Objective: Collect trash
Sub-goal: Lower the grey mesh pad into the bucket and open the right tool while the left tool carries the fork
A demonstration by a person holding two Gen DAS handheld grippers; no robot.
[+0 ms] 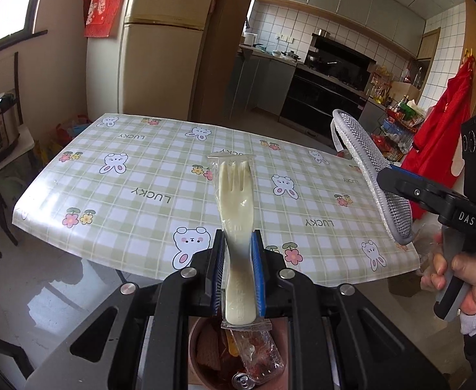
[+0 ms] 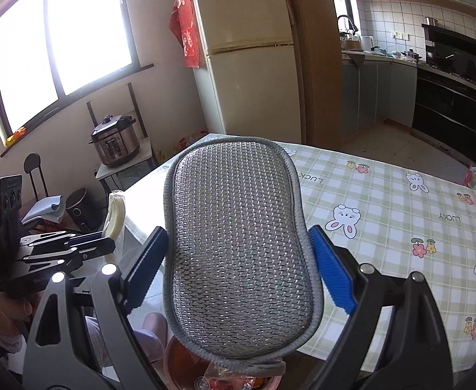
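closest in, below both grippers, sits the bin, a brownish tub already holding wrappers, a crushed bottle and a can. the left gripper is clenched on a wrapped fork, its blue pads nearly together on the handle, tines pointing away over the counter. the right gripper has its jaws spread wide, grasping a scrub pad across its width, both blue pads against its grey edges; a hand squeezes its handle.

judging by this, the step in hand is carrying the last pieces to the bin. the next move calls for bringing each gripper over the tub's mouth and letting go, fork first since it hangs right above it. the pad is broad and floppy, so it may catch the rim.

further off, the checked counter looks bare of trash. beyond it stand the fridge and kitchen.
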